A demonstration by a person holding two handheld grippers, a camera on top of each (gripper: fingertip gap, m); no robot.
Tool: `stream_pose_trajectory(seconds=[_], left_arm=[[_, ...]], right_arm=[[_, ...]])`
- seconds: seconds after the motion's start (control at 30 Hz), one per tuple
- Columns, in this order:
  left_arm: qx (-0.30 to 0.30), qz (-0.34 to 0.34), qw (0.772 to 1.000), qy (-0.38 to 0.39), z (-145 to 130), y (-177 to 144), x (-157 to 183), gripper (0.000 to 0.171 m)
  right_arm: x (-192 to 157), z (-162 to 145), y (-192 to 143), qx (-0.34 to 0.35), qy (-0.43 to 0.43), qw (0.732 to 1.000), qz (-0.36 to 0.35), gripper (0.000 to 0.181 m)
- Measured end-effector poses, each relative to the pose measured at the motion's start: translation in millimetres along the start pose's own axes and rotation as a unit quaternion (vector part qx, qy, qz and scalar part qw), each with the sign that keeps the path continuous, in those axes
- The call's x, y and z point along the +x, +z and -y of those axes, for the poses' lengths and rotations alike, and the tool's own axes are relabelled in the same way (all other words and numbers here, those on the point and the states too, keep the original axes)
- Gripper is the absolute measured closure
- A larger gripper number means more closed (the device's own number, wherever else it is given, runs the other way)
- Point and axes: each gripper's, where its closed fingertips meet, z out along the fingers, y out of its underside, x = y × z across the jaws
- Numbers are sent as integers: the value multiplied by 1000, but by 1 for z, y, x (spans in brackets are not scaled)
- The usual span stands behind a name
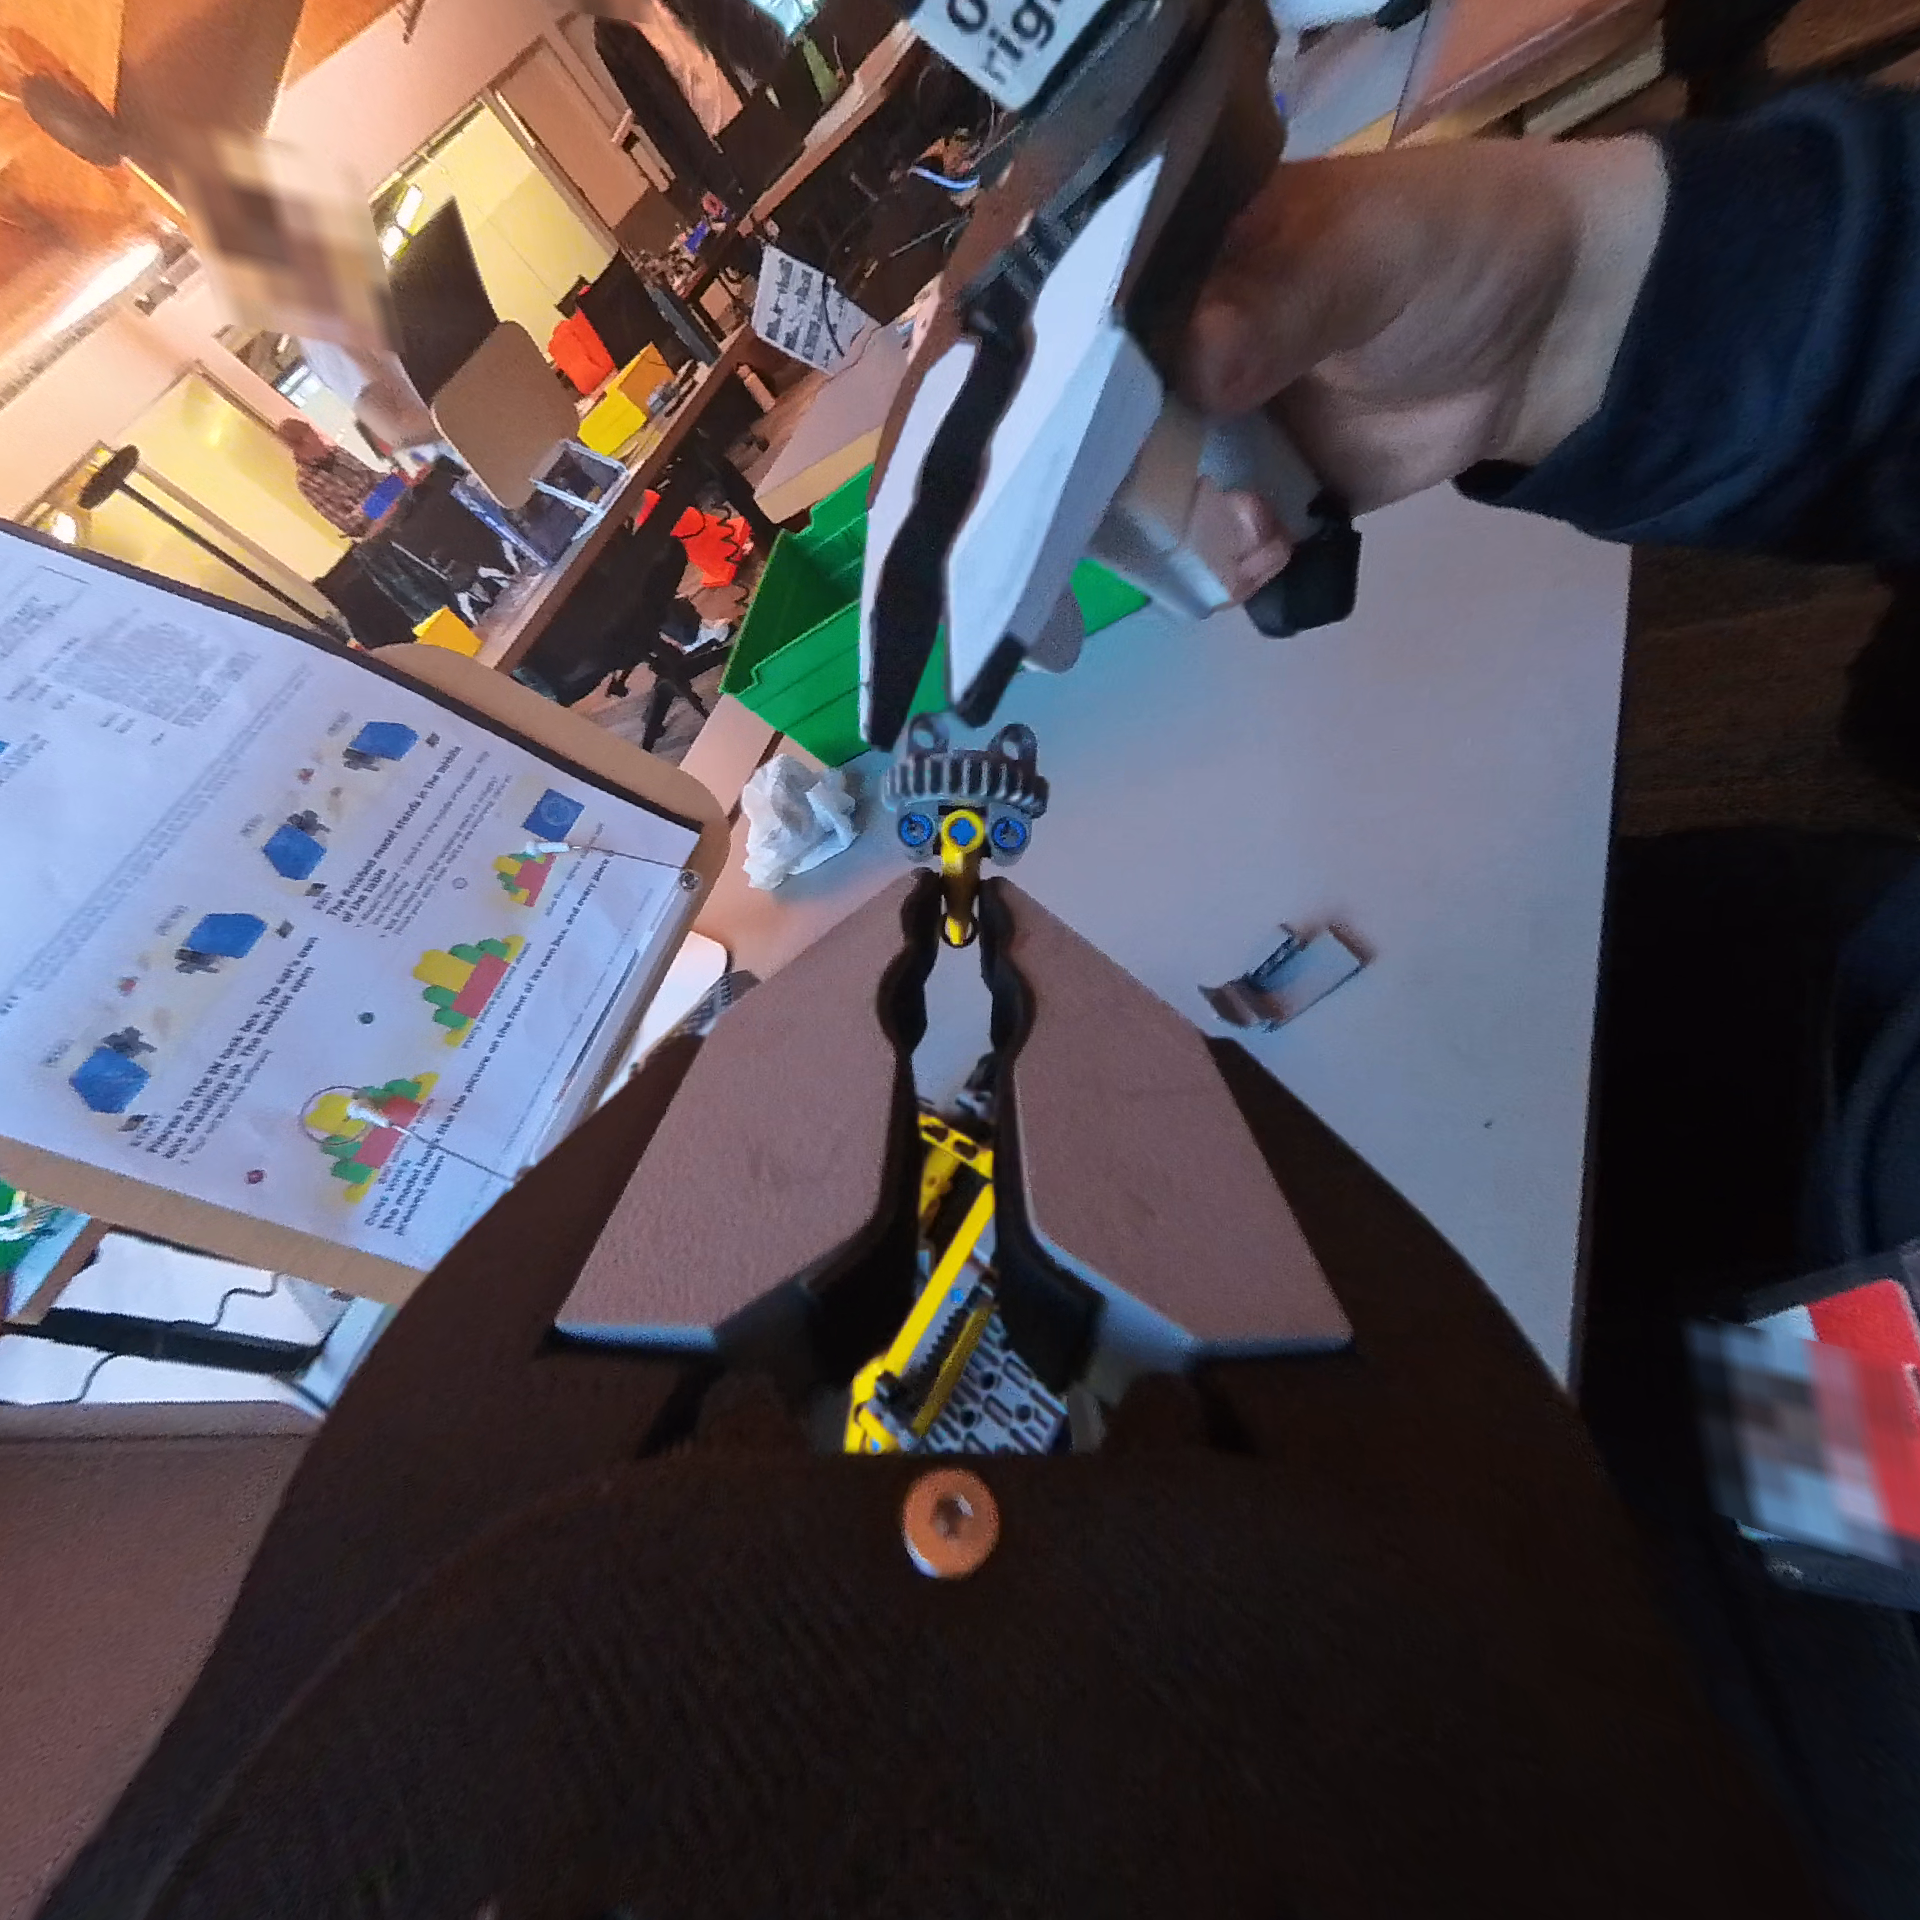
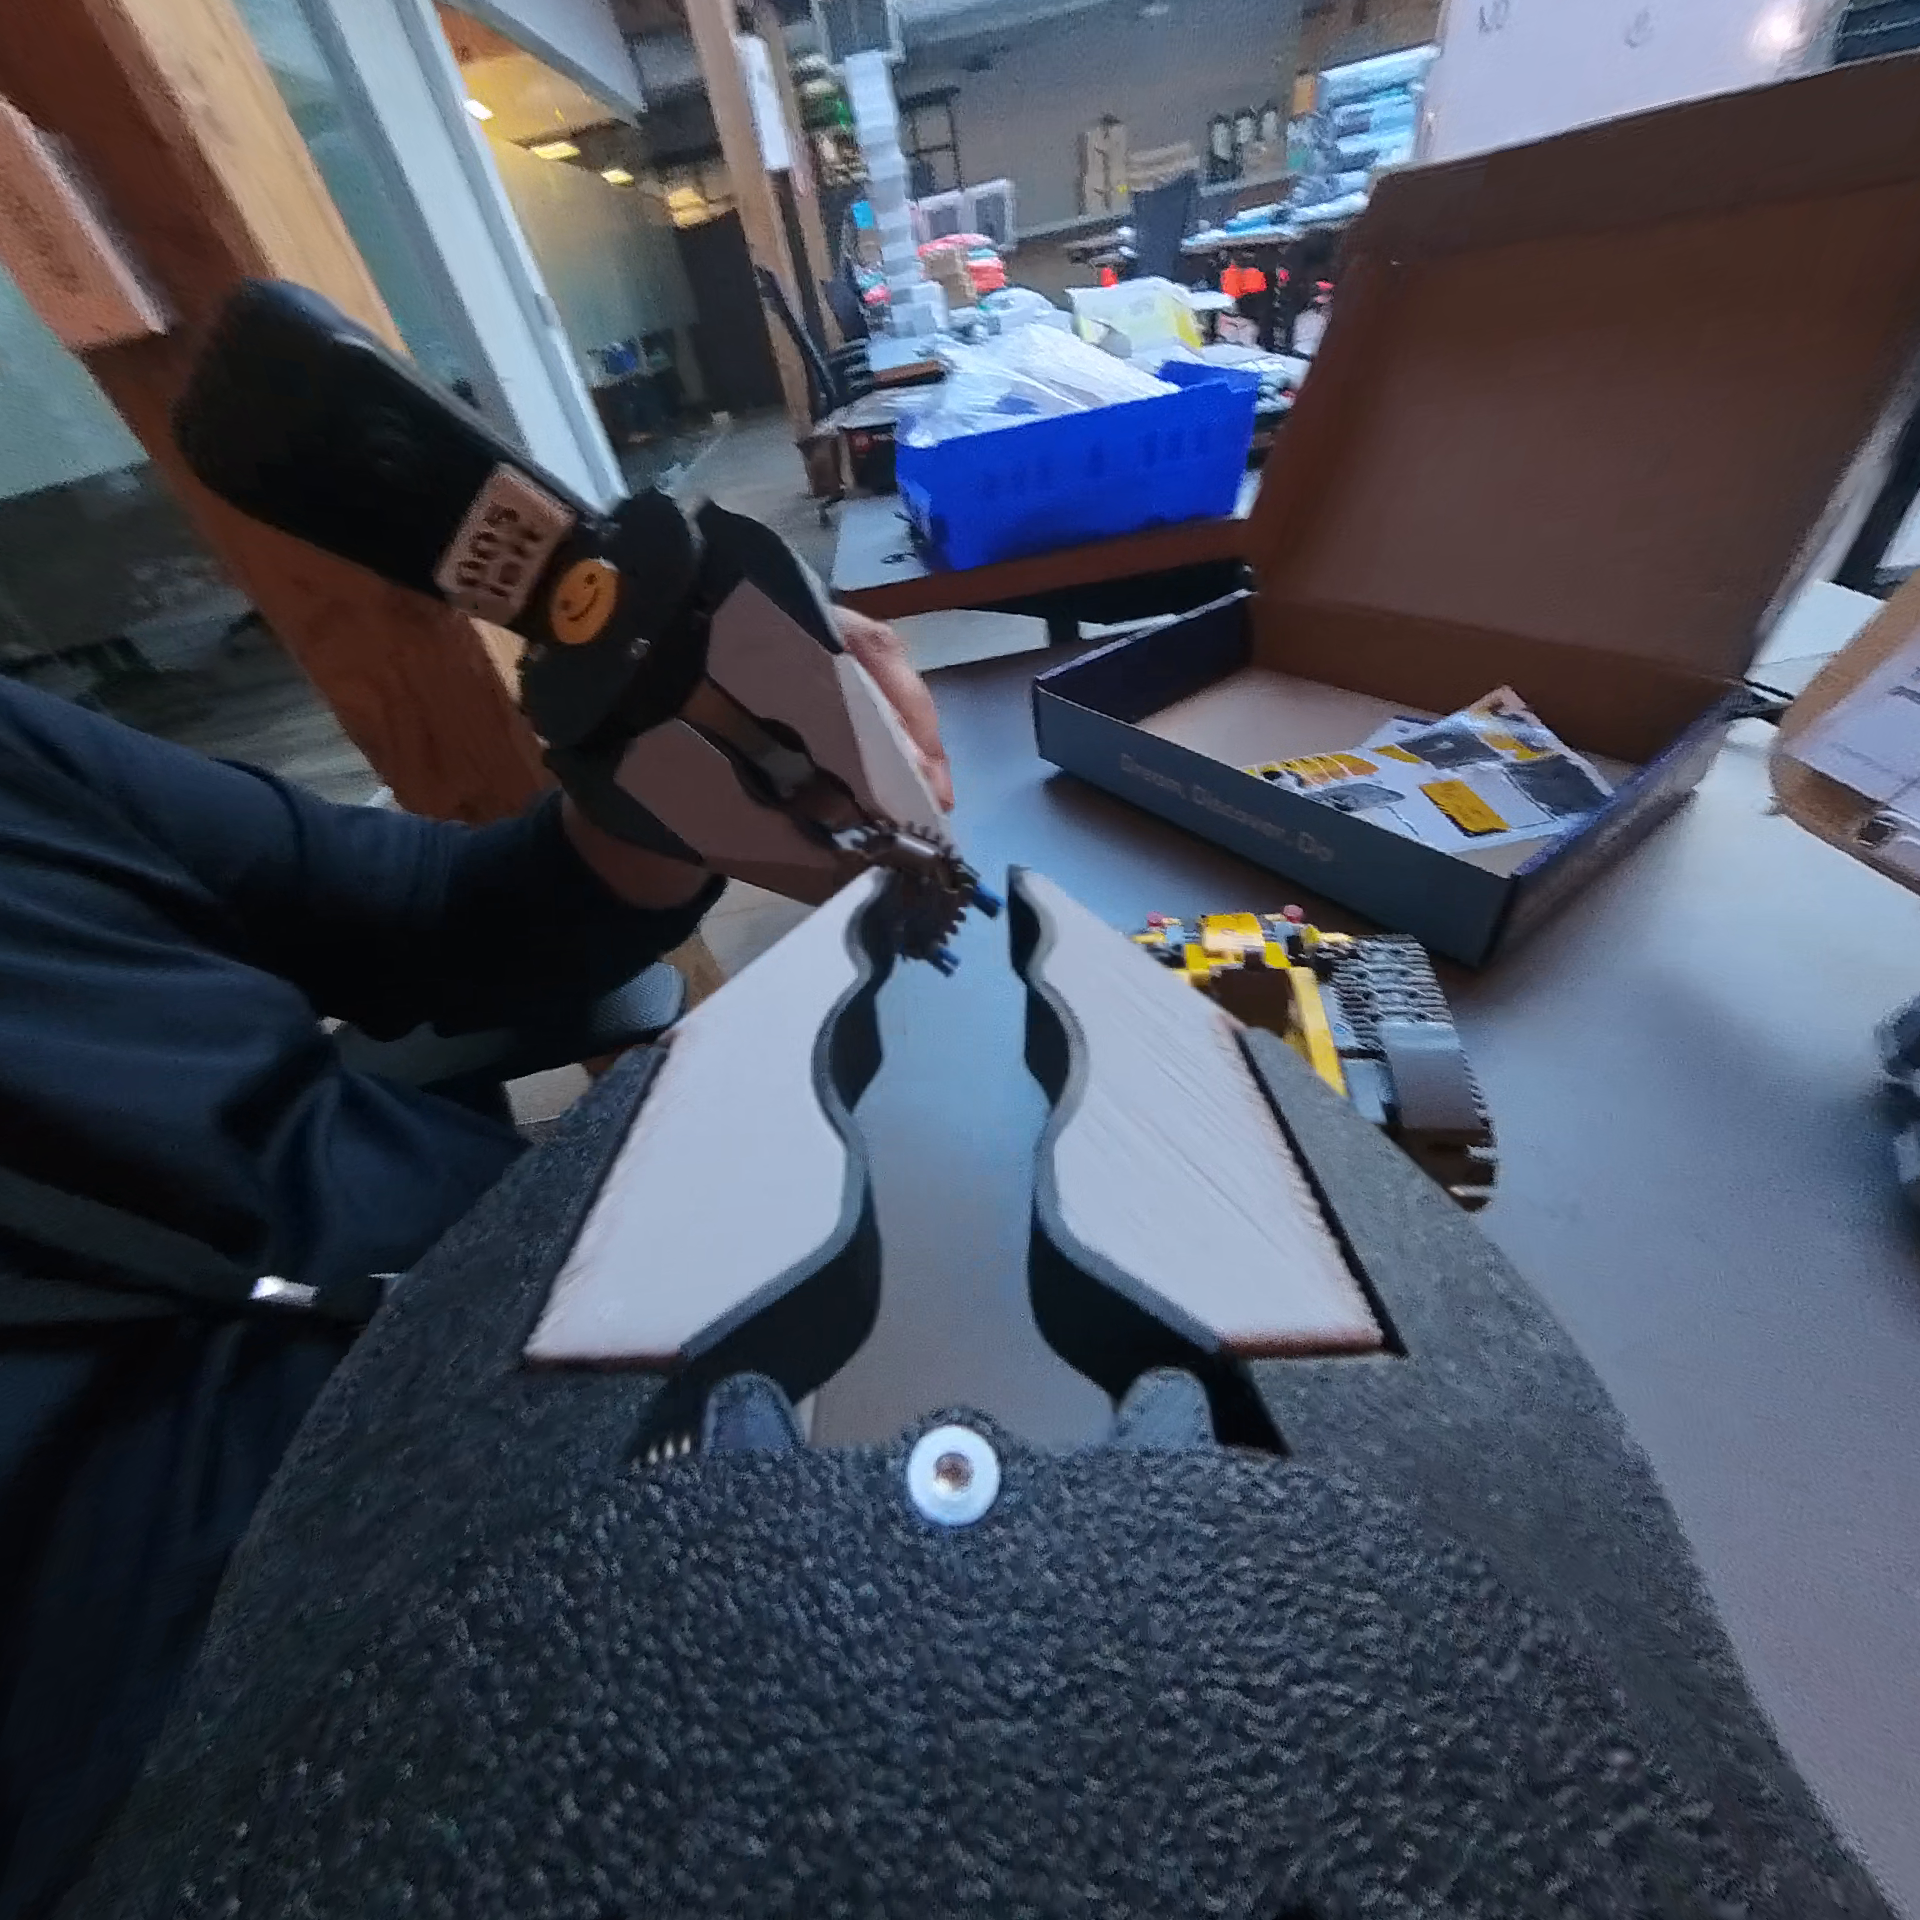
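My left gripper (image 1: 956, 896) is shut on a small yellow connector (image 1: 958, 883) that carries a grey toothed piece (image 1: 966, 792) with blue pins. It holds this small assembly in the air above the table (image 1: 1403, 831). My right gripper (image 2: 951, 896) is open, and the toothed piece (image 2: 920, 902) sits against its left fingertip, between the jaws. The right gripper also shows in the left wrist view (image 1: 930, 719), coming down from above in a person's hand. The left gripper shows in the right wrist view (image 2: 883, 831). A yellow and grey tracked model (image 2: 1340, 1023) stands on the table.
An open cardboard box (image 2: 1299, 831) with leaflets lies behind the model. A board with an instruction sheet (image 1: 312, 935) stands at the left. A green bin (image 1: 805, 644), a crumpled tissue (image 1: 795, 821) and a small packet (image 1: 1288, 971) lie on the table. A blue bin (image 2: 1081, 468) is farther back. Left and right tips are no more than a few centimetres apart.
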Motion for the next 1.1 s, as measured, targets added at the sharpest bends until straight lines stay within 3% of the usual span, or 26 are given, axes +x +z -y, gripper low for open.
stream_pose_trajectory(seconds=[0.13,0.23,0.43,0.9,1.1], left_arm=[[7,3,1000,-22,-1,-2,-6,167],[15,-6,999,-38,1,-4,-6,167],[30,-22,998,-49,6,-7,-3,167],[6,-48,998,-28,-1,5,14,167],[-8,-22,999,-39,-9,6,3,167]], right_arm=[[-6,-6,3,-24,-6,1000,9,157],[-4,-15,7,-49,-21,999,1,168],[13,-16,3,-49,-20,998,-45,171],[10,-11,3,-36,-13,999,-38,176],[11,-4,-2,-18,-11,999,-42,173]])
